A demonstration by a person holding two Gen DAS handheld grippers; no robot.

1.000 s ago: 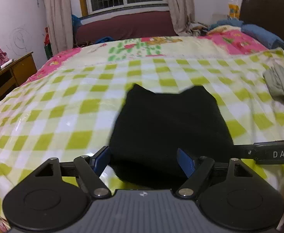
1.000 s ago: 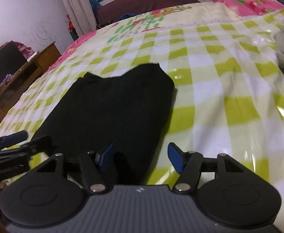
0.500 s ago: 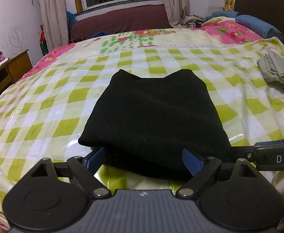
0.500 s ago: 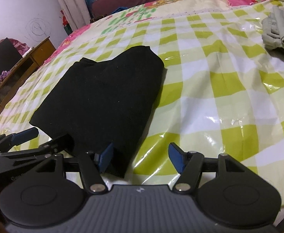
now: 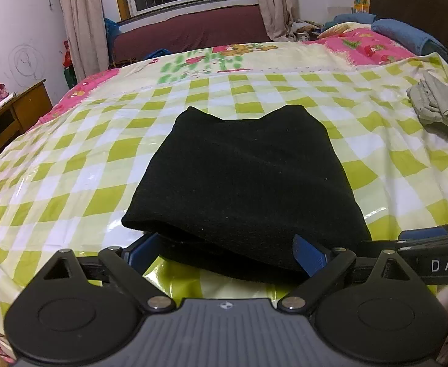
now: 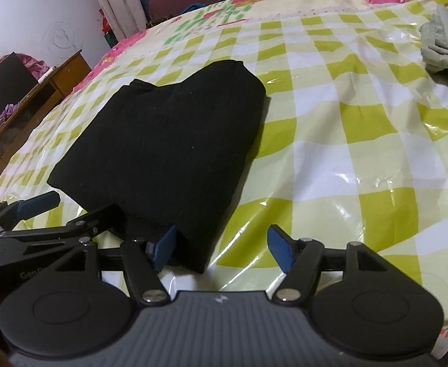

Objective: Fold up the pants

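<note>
Black pants point(image 5: 242, 180) lie folded into a compact rectangle on the green-checked plastic sheet point(image 5: 71, 183) over the bed. My left gripper point(image 5: 227, 252) is open at the bundle's near edge, its blue fingers on either side of the near fold. My right gripper point(image 6: 224, 246) is open at the bundle's near right corner point(image 6: 193, 244), the left finger against the cloth, the right finger over bare sheet. The pants also show in the right wrist view point(image 6: 169, 134). Each gripper shows in the other's view: the right point(image 5: 432, 244), the left point(image 6: 25, 214).
A folded grey garment point(image 5: 438, 110) lies at the right of the bed; it also shows in the right wrist view point(image 6: 447, 42). A wooden desk point(image 5: 9, 116) stands left of the bed. A maroon sofa point(image 5: 193, 30), window and pillows point(image 5: 407, 35) are at the far end.
Both grippers have pulled back toward the near edge of the bundle and sit lower. The folded pants have settled flat on the sheet.
</note>
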